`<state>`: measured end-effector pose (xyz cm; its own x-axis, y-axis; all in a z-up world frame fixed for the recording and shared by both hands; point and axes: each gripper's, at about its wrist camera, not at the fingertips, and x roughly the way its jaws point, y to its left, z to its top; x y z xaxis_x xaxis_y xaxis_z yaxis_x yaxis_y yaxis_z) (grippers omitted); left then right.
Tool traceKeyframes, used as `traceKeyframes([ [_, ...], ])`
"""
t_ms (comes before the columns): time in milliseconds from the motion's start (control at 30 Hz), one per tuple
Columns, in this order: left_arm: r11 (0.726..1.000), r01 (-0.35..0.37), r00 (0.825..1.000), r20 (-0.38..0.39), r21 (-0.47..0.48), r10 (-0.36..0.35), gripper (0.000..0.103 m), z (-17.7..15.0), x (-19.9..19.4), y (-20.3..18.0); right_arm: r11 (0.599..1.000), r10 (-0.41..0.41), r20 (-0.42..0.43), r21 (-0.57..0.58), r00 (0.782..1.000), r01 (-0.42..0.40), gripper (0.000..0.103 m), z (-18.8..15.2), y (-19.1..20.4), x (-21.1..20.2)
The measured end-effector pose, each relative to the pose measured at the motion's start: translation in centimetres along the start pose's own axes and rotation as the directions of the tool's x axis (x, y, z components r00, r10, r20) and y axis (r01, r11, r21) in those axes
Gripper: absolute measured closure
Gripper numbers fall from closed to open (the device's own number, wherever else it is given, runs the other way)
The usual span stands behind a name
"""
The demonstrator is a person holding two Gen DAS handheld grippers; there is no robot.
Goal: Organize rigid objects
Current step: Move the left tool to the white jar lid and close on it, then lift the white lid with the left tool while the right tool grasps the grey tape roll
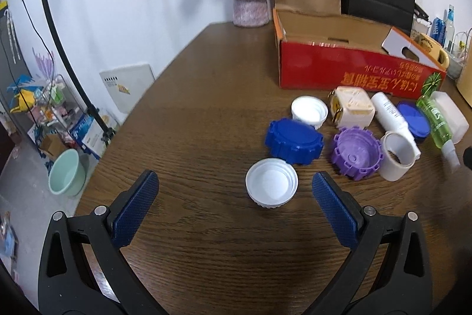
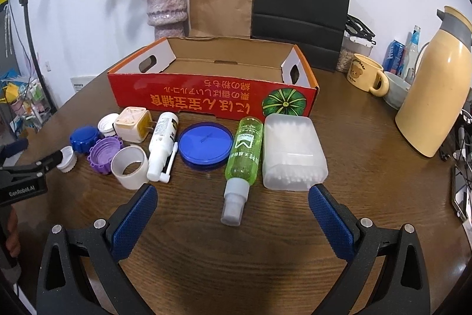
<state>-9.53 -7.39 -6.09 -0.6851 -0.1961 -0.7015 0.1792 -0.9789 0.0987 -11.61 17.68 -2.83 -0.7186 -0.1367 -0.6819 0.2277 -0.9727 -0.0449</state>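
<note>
Left gripper (image 1: 235, 185): jaws spread wide and empty, low over the brown tabletop (image 1: 206, 250) near its left edge, a white cap (image 1: 271, 187) lying open side up between the two pads.
Right gripper (image 2: 232, 200): jaws likewise apart, holding nothing, the nozzle of a green spray bottle (image 2: 242, 155) just ahead of the gap.
Step in hand: judged to be the first pick, cap or bottle, for the box.
Doing it well: centre the pads on the cap's ribbed rim and close squarely, or it may skid; cross the bottle's body at right angles, as the round side will roll.
Bottle axis: lying flat, long axis running from near edge toward the box, nozzle pointing at the camera.
Neighbours: clear box of cotton swabs (image 2: 290, 151) touching its right side; blue lid (image 2: 205, 144) just left.
Cluster behind the cap: dark blue cap (image 1: 293, 140), purple cap (image 1: 356, 153), white ring (image 1: 396, 155).
Red cardboard box (image 2: 188, 95): open, apparently empty, toward the tabletop's far edge.
</note>
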Motion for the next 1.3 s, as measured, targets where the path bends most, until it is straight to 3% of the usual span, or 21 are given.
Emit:
traceKeyframes([
  [167,1.000,0.016,0.999,-0.037,-0.009,-0.016,0.003,-0.1,1.2,-0.2,1.000,0.012,-0.011,-0.003,1.000,-0.012,0.000,0.3,0.2,1.2],
  [367,1.000,0.030,0.998,-0.055,0.003,-0.030,0.025,-0.4,1.7,-0.8,1.000,0.020,-0.024,-0.004,1.000,-0.020,0.000,0.4,0.4,2.2],
  [467,0.999,0.043,0.997,-0.063,0.011,-0.042,0.041,-0.4,1.7,-0.9,1.000,0.023,-0.024,-0.005,0.999,-0.023,0.000,0.3,0.5,2.3],
  [533,0.998,0.060,0.996,-0.071,0.011,-0.059,0.060,-0.4,1.8,-1.0,1.000,0.027,-0.023,-0.006,0.999,-0.027,0.000,0.3,0.5,2.4],
  [600,0.997,0.082,0.994,-0.074,0.005,-0.082,0.066,-0.4,1.8,-1.0,1.000,0.030,-0.020,-0.007,0.999,-0.030,0.000,0.3,0.5,2.4],
  [1300,0.996,0.094,0.996,0.004,-0.002,-0.094,0.066,0.2,0.1,-1.5,0.990,0.107,0.022,-0.099,0.994,-0.105,0.000,-0.1,3.4,1.8],
])
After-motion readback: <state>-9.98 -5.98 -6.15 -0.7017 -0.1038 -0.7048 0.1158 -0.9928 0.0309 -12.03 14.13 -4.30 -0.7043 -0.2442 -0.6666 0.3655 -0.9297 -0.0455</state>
